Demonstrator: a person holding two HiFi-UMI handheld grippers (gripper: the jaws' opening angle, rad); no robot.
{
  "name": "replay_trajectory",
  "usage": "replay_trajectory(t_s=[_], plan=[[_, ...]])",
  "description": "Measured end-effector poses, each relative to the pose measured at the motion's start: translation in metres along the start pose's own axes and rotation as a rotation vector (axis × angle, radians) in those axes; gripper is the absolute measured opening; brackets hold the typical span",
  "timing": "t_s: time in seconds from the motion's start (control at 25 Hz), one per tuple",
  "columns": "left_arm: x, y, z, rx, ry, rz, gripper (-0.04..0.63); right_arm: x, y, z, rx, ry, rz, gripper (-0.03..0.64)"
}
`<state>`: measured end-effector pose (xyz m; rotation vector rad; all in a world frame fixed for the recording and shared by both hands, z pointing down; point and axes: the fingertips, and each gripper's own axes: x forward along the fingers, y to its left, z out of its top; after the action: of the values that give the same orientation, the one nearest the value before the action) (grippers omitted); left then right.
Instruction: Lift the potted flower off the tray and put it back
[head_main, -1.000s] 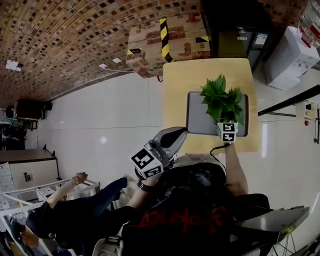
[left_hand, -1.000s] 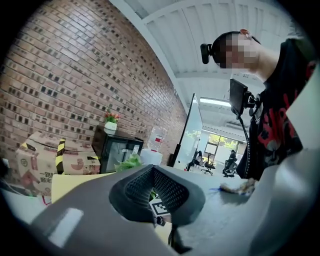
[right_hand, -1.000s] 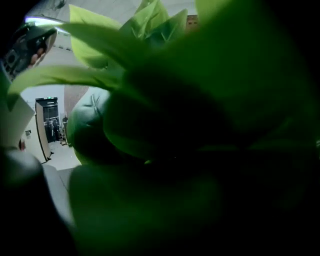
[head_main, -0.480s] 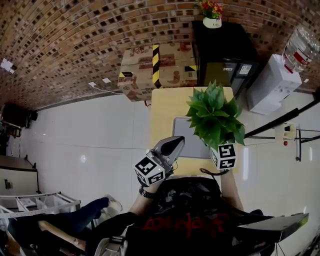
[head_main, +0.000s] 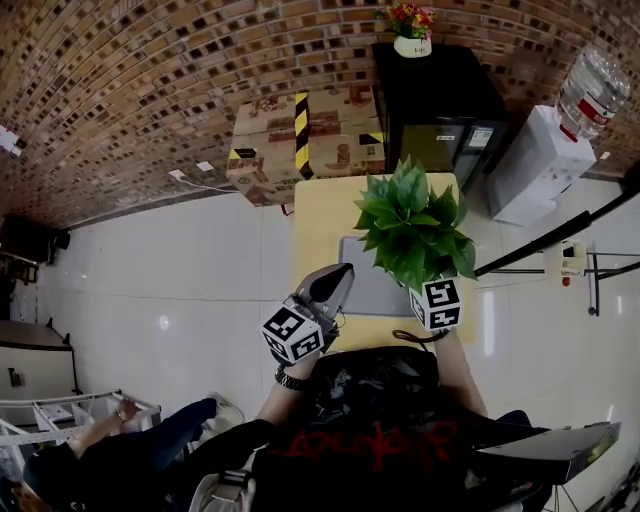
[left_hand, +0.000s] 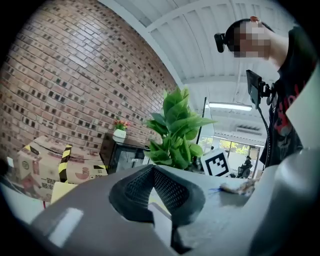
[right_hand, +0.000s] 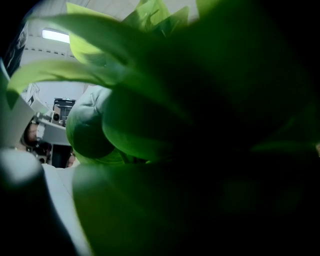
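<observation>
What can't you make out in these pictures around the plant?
Right claw: right gripper view, jaws buried behind close, blurred leaves of the leafy green potted plant; grip unreadable.
Pot: head view, hidden under the foliage.
Flat grey tray: head view, partly covered by plant and left claw.
Pot-to-tray contact: no view shows it.

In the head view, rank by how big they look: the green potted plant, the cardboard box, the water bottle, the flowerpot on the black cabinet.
1. The green potted plant and the cardboard box look alike; the plant is nearer the camera, so unranked.
2. The water bottle.
3. The flowerpot.
</observation>
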<state>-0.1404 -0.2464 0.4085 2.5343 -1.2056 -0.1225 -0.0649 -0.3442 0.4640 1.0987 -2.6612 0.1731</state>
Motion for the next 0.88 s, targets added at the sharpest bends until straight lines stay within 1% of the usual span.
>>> replay_trajectory(t_s=[0.12, 0.2, 0.36, 0.48, 0.56, 0.64, 0.72, 0.8, 0.88], plan=[[0.003, -0.004, -0.005, 0.004, 0.001, -0.003, -0.008, 0.022, -0.005, -0.051, -0.016, -0.007, 0.018, 0.551], [0.009, -0.011, -0.01, 0.018, 0.018, -0.009, -0.008, 0.037, -0.009, -0.096, -0.026, 0.015, 0.034, 0.551], [0.001, -0.026, -0.021, 0.038, 0.071, 0.03, -0.008, 0.059, 0.003, -0.177, 0.039, 0.109, 0.07, 0.551], [0.009, -0.039, -0.033, 0.045, 0.089, 0.051, -0.008, 0.071, -0.013, -0.221, 0.079, 0.153, 0.053, 0.551], [0.015, -0.047, -0.045, 0.041, 0.109, 0.074, -0.008, 0.077, -0.023, -0.243, 0.085, 0.175, 0.05, 0.551], [0.017, -0.057, -0.063, 0.022, 0.137, 0.102, -0.008, 0.074, -0.031, -0.258, 0.059, 0.189, 0.053, 0.552], [0.005, -0.063, -0.079, 0.002, 0.162, 0.151, -0.008, 0.076, -0.024, -0.264, 0.043, 0.181, 0.069, 0.556], [-0.01, -0.065, -0.094, -0.017, 0.176, 0.203, -0.008, 0.086, -0.017, -0.268, 0.061, 0.167, 0.08, 0.563], [-0.017, -0.071, -0.113, -0.042, 0.198, 0.23, -0.008, 0.086, -0.02, -0.279, 0.074, 0.197, 0.089, 0.563]])
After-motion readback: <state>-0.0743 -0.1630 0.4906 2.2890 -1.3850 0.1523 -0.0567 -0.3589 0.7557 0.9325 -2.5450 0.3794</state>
